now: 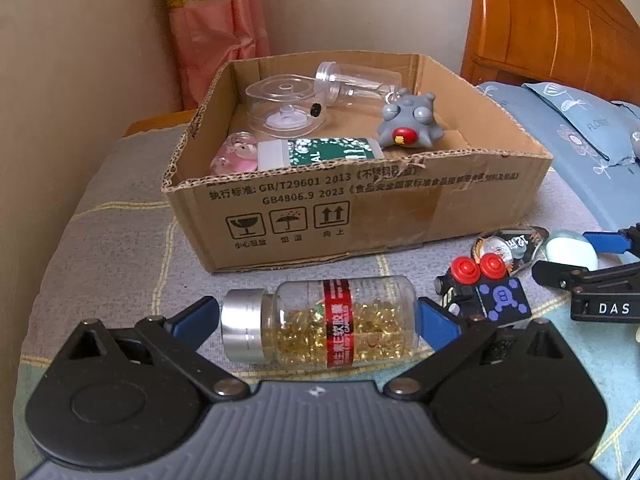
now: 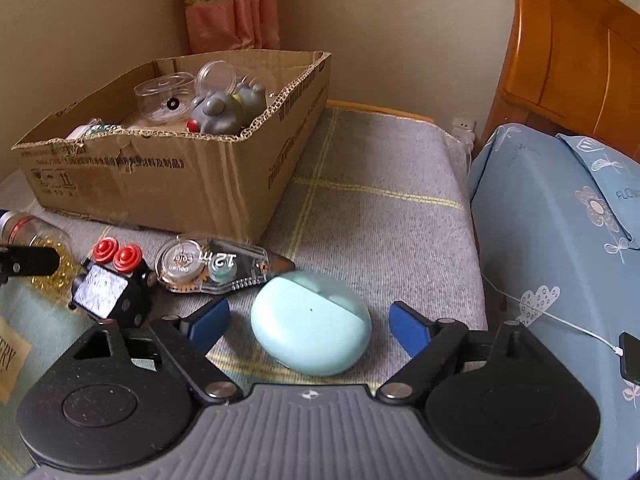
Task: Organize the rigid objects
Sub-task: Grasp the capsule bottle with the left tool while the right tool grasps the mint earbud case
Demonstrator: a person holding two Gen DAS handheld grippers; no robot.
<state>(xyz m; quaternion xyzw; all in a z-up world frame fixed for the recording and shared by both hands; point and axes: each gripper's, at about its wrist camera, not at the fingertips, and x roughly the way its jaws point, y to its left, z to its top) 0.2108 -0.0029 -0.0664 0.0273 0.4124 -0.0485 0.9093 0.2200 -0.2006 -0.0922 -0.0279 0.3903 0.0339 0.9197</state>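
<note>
A: What does the left gripper (image 1: 316,312) look like up close?

B: A grey ribbed body with a small white emblem at its middle, two black rounded housings with circular caps, and black linkage arms pinned by silver rivets. The fingers (image 1: 434,322) carry blue pads.

A: And the right gripper (image 2: 308,326)?

B: The same build: grey ribbed centre, black teardrop housings with triangular cut-outs, silver rivets, blue pads on its fingers (image 2: 210,320). From the left camera its black side shows white letters, "DAS".

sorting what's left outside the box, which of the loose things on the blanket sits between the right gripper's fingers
The pale mint oval case. It lies between the right gripper fingers, with gaps on both sides. The tape dispenser and black toy block lie off to its left.
</note>
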